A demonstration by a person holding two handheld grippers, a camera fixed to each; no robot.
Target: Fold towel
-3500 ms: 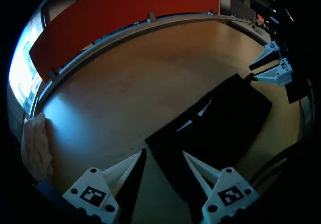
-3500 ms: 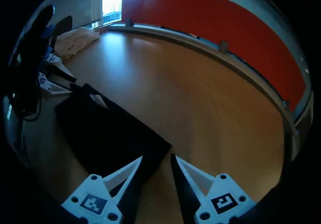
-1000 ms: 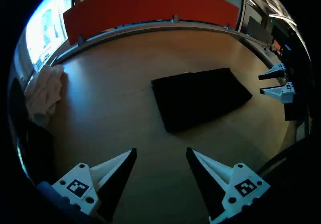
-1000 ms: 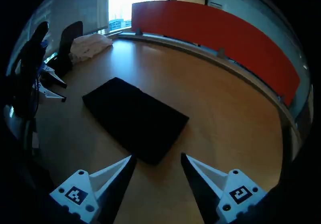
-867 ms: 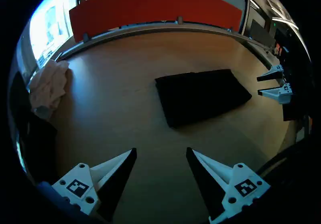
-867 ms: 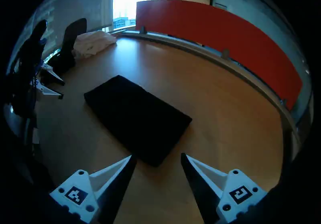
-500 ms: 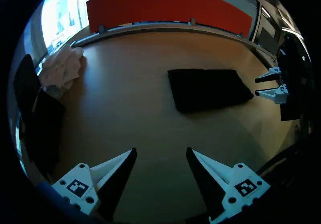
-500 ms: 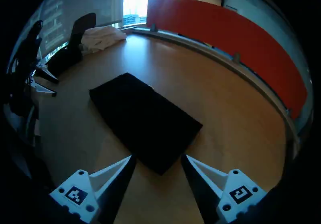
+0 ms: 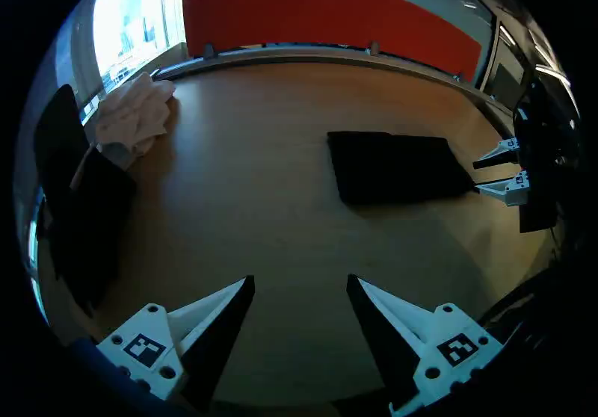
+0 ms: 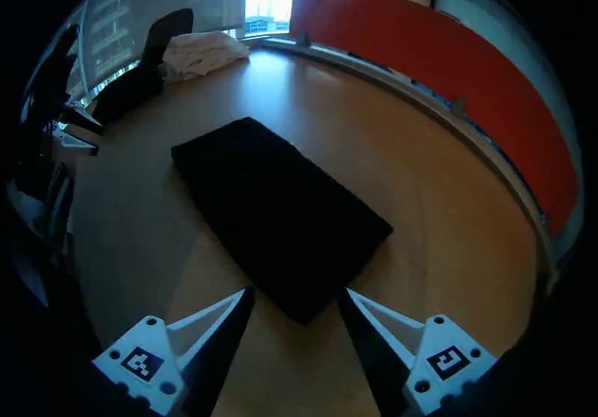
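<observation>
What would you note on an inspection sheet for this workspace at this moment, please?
Surface: wooden table, glossy.
Job's things: black towel, folded into a flat rectangle.
Clutter: pale cloth heap at the corner by the window.
Grippers: left gripper open, empty; right gripper open, empty, at the towel's near corner.
Cables: nothing seen.
Surroundings: red panel along the table's far edge; dark chair.

Towel (image 10: 280, 219): uniformly black, fold layers indiscernible. Its near corner sits between the right gripper (image 10: 295, 291) jaws; contact undeterminable. Left gripper (image 10: 86, 137), far off at the view's edge: body lost in shadow.
</observation>
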